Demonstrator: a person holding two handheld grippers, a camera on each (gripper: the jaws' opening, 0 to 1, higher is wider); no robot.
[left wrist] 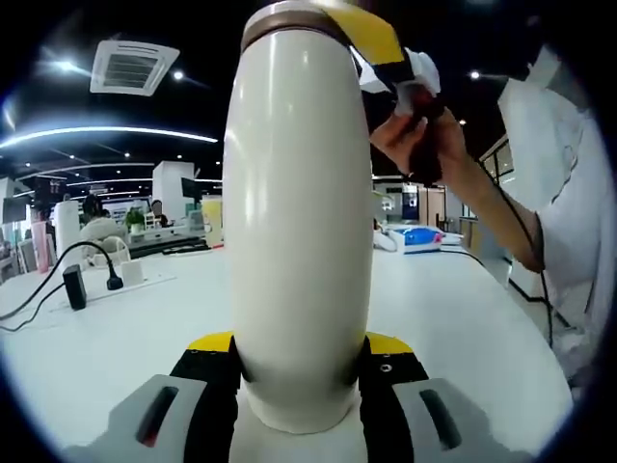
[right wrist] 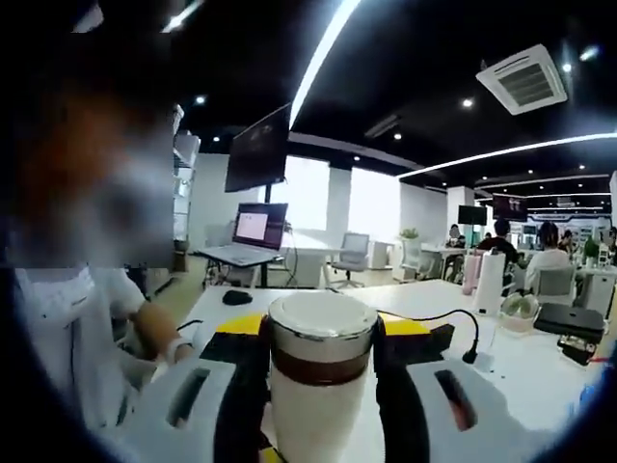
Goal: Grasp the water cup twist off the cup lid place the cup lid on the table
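- The water cup (left wrist: 301, 222) is cream-white and stands upright on the white worktop (left wrist: 453, 318), with its base between the fingers of the left gripper (left wrist: 299, 371), which are clenched on its lower body.
- In the right gripper view, the cup lid (right wrist: 322, 333), white on top with a metal and brown band, sits on the cup; the right gripper (right wrist: 320, 362) grasps it from both sides with its fingers.
- In the left gripper view, a person's hand (left wrist: 419, 140) holds the right gripper at the top of the cup.
- A black cable (left wrist: 53, 280) lies near the far left edge of the worktop.
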